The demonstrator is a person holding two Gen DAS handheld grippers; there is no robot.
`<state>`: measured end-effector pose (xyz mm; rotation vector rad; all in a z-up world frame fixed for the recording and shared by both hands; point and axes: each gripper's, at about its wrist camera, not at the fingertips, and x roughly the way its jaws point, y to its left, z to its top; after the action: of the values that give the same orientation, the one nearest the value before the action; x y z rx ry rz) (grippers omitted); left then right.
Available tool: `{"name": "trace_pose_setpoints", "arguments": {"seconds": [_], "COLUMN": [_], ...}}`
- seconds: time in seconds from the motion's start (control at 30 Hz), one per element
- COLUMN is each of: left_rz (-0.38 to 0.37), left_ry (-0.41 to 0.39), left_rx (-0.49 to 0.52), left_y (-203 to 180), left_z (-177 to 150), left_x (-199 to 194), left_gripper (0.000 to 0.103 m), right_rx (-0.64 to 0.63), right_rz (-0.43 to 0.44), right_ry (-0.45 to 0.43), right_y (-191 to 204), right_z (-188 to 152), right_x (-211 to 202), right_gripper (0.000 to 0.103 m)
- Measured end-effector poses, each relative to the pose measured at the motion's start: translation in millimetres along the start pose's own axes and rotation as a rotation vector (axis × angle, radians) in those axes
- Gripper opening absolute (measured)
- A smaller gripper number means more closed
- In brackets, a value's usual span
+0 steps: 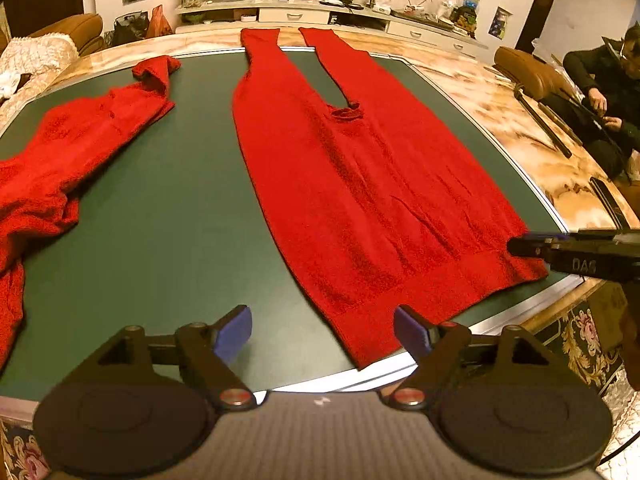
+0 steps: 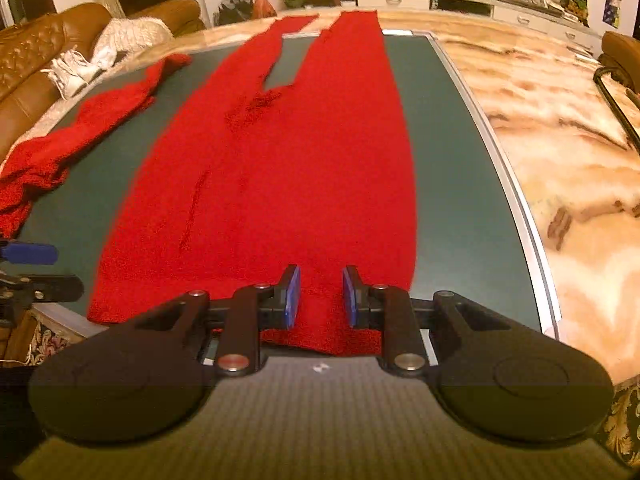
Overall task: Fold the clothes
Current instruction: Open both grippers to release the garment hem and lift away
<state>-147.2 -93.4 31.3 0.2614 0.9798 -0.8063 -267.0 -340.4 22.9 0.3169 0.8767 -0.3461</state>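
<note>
2 red garments lie on the green worktop (image 1: 180,208): the long red garment (image 1: 360,184) spread flat mid-worktop, hem at the near edge, and the crumpled red garment (image 1: 76,136) to its left. the left gripper (image 1: 322,332) stands wide and empty; the right gripper (image 2: 320,296) is narrow, pads either side of the hem without pinching. closing now risks catching 1 layer and skewing the fold.

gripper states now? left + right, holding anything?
Left gripper: open wide, holding nothing, above the red pants' waistband corner.
Right gripper: partly open over the waistband, pads apart; cannot tell whether it grips the cloth.
</note>
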Motion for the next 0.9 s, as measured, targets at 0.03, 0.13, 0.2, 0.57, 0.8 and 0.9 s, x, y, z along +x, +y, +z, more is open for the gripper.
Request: {"name": "trace_pose_setpoints", "arguments": {"seconds": [0.03,0.13,0.2,0.57,0.8,0.9], "left_rz": [0.0,0.001,0.007,-0.007,-0.007,-0.027], "left_ry": [0.002,0.009,0.006,0.001,-0.019,-0.035], "left_rx": [-0.006,-0.01,-0.003,-0.035,-0.061,-0.063], "left_y": [0.9,1.4,0.4,7.0,20.1,26.7], "left_z": [0.1,-0.2,0.1,2.2,7.3,20.9], "left_x": [0.4,2.0,2.2,2.3,3.6,7.8], "left_gripper": [0.083,0.083,0.083,0.086,0.088,0.089], "right_rx": [0.001,0.0,-0.025,-0.077,-0.009,-0.078], "right_rz": [0.001,-0.009,-0.02,-0.046,0.038,0.067], "right_ry": [0.011,0.032,0.048,0.104,0.08,0.01], "right_y": [-1.4,-4.5,-1.2,9.0,-3.0,3.5], "right_z": [-0.7,-7.4,-9.9,-18.3,12.5,57.8], "right_x": [2.1,6.0,4.9,-1.5,-5.6,-1.7], "right_gripper": [0.028,0.027,0.027,0.027,0.029,0.036]}}
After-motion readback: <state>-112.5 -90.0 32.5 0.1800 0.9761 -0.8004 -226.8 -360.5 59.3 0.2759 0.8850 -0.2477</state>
